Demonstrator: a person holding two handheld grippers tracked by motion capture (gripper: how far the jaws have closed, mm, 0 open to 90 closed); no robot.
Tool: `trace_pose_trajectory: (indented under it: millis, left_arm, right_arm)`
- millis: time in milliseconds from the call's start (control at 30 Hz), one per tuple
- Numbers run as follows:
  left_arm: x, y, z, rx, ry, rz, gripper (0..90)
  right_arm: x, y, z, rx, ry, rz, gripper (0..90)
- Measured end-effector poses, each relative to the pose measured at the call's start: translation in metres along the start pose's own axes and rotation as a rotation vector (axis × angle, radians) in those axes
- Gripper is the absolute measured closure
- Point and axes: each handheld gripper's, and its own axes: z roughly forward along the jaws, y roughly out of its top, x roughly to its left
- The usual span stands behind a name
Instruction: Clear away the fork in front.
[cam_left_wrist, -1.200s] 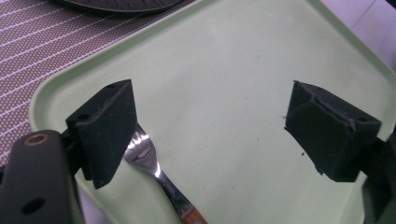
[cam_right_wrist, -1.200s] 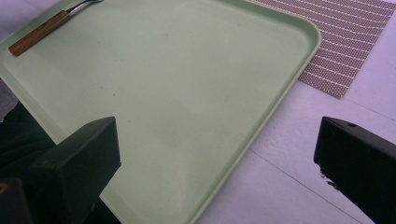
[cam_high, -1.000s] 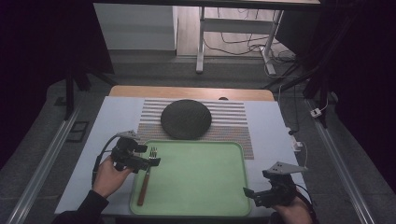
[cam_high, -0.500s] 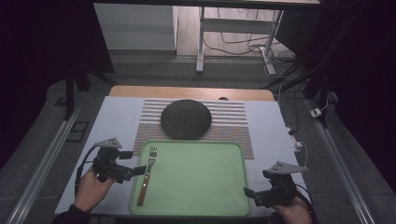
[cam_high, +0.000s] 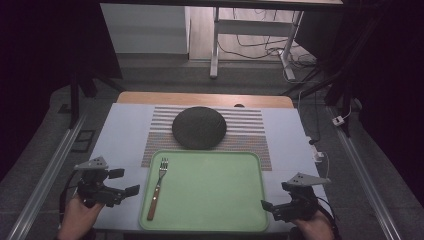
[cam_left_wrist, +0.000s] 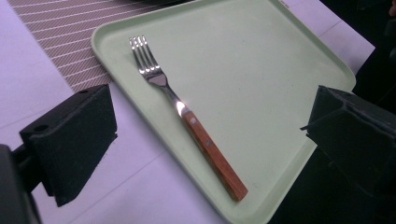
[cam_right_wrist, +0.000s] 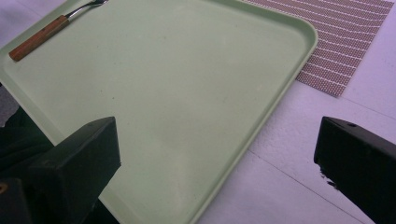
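Note:
A fork (cam_high: 157, 187) (cam_left_wrist: 187, 116) (cam_right_wrist: 44, 31) with a wooden handle lies along the left side of a pale green tray (cam_high: 215, 192) (cam_left_wrist: 261, 70) (cam_right_wrist: 177, 84), tines pointing away from me. My left gripper (cam_high: 125, 182) (cam_left_wrist: 210, 140) hovers open just left of the tray, with nothing between its jaws. At the tray's near right corner my right gripper (cam_high: 267, 206) (cam_right_wrist: 215, 154) is open and holds nothing. A dark round plate (cam_high: 199, 127) rests on a striped placemat (cam_high: 250, 131) (cam_left_wrist: 60, 28) (cam_right_wrist: 345, 42) behind the tray.
The white table top (cam_high: 120, 135) ends at a wooden strip at the back. Metal rails run along both sides of the table. Bare table lies left and right of the tray.
My left gripper has let go of the fork on the tray and drawn back to the left and toward me. The right gripper has stayed where it was.

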Motion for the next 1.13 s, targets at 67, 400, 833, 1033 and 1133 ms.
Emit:
trace_pose_trajectory:
  millis: [67,400,833,1033,1133]
  left_arm:
    - [0.001,-0.004,-0.004,-0.006,0.006,-0.005,1.3]
    - [0.008,-0.025,-0.023,-0.038,0.025,-0.052,0.5]
    - [0.01,-0.042,-0.034,-0.016,0.097,-0.07,0.0]
    - [0.006,-0.043,-0.032,0.022,0.151,-0.053,0.0]
    - [0.006,-0.042,-0.031,0.028,0.15,-0.055,0.0]
  right_arm:
    - [0.0,0.0,0.0,-0.003,0.005,0.003,0.4]
    - [-0.001,0.0,0.0,-0.006,0.008,0.009,0.3]
    - [0.0,0.0,0.0,-0.004,0.001,0.009,0.3]
    - [0.0,0.0,0.0,0.0,0.002,0.001,0.4]
    - [0.001,0.0,0.001,0.003,0.001,0.002,0.4]
